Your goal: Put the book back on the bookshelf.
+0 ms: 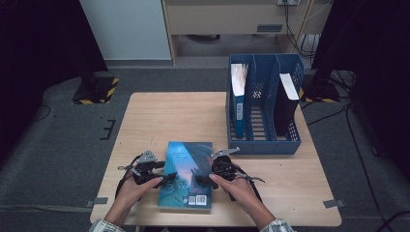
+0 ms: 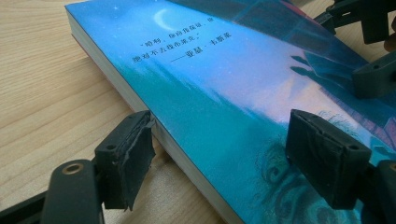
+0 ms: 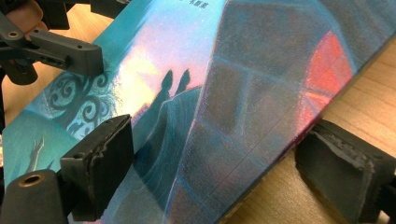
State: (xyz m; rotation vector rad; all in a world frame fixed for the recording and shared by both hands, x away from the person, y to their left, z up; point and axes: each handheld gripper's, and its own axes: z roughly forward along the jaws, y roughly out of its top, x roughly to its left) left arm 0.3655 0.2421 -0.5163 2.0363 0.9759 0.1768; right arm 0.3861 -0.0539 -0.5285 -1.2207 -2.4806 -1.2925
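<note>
A paperback book (image 1: 187,174) with a blue-green illustrated cover lies flat near the front edge of the wooden table (image 1: 169,116). My left gripper (image 1: 167,179) sits at its left edge, held in a hand. In the left gripper view, the left gripper (image 2: 224,135) straddles the page edge of the book (image 2: 210,93): one pad beside the pages at table level, the other over the cover. My right gripper (image 1: 203,180) sits at the book's right side. In the right gripper view, the right gripper (image 3: 217,140) straddles the spine edge of the book (image 3: 243,79), one pad over the cover, one beside it on the wood.
A blue slotted file rack (image 1: 270,145) stands at the table's right rear. It holds an upright blue book (image 1: 238,92) and a black binder (image 1: 286,96). Bare wood lies left of and behind the paperback. The front table edge is close to the hands.
</note>
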